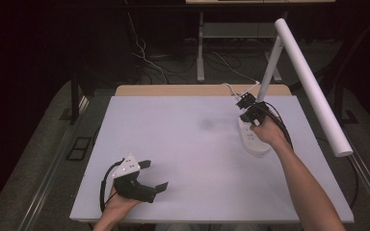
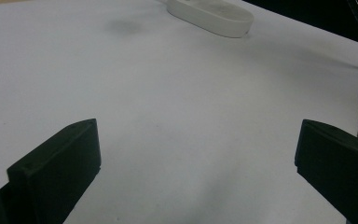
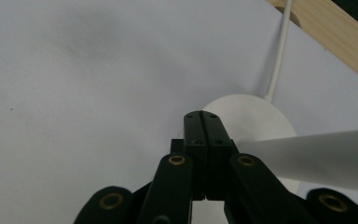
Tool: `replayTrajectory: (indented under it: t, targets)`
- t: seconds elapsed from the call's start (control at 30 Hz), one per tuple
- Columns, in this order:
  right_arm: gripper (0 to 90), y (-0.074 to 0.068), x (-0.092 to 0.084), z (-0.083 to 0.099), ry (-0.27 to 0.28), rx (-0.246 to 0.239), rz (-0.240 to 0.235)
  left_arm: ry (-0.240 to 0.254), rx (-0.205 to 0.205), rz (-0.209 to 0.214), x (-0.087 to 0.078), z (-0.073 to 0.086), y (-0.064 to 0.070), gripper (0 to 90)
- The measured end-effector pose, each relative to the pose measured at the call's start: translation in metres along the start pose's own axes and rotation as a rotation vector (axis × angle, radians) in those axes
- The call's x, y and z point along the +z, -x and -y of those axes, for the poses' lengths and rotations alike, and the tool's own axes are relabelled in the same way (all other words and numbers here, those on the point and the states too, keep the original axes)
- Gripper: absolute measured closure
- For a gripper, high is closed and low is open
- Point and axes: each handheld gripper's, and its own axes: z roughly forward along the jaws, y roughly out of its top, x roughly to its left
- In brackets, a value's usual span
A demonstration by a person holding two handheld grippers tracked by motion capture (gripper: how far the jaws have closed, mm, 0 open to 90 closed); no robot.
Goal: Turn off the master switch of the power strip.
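White desk lamp (image 1: pixel 289 72) at the far right of the tabletop (image 1: pixel 197 168). Smooth, matt plastic throughout: a flat, rounded base (image 1: pixel 256 143) lying on the surface, a slim straight stem (image 1: pixel 270 72) leaning up and away from it, and on top a long cylindrical head (image 1: pixel 310 86) slanting down toward the near right edge. Thin white cord (image 1: pixel 231 89) trailing from the base to the far edge, over a strip of pale wood (image 1: pixel 197 90). Tabletop itself a plain, pale grey-white sheet, flat and even, with one faint smudge near the middle.

Right hand (image 1: pixel 267 131) stretched well forward, forearm coming in diagonally from the bottom, wrist over the base. Right tongs (image 1: pixel 244 102) at the foot of the stem, pointing away and down. In the right gripper view, right tongs (image 3: pixel 204 126) pressed flat together, black tip against black tip, nothing seen between them; round base (image 3: pixel 251 112) just beyond the tips, a white tube of the lamp (image 3: pixel 317 154) crossing close at the right, cord (image 3: pixel 277 60) running off toward the wood (image 3: pixel 326 28).

Left hand (image 1: pixel 118 204) low at the near left corner, well apart from the lamp. Left tongs (image 1: pixel 154 175) spread wide, angled toward the right, holding nothing. In the left gripper view, left tongs (image 2: pixel 196 154) as two blocky matt-black pads far apart over bare tabletop (image 2: pixel 177 93), base (image 2: pixel 214 16) far off at the top.
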Motion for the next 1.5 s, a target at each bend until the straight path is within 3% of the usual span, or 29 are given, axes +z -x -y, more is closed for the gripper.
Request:
replayTrajectory:
  t: [0.43, 1.5]
  targets:
    - [89.4, 0.009, 0.005, -0.015, -0.017, 0.009, 0.041, 0.004, -0.002, -0.001, 0.0, 0.0, -0.001, 0.0]
    - [89.5, 0.007, 0.042, -0.013, -0.143, -0.005, 0.093, -0.002, 0.005, 0.006, 0.0, 0.0, 0.0, 0.0]
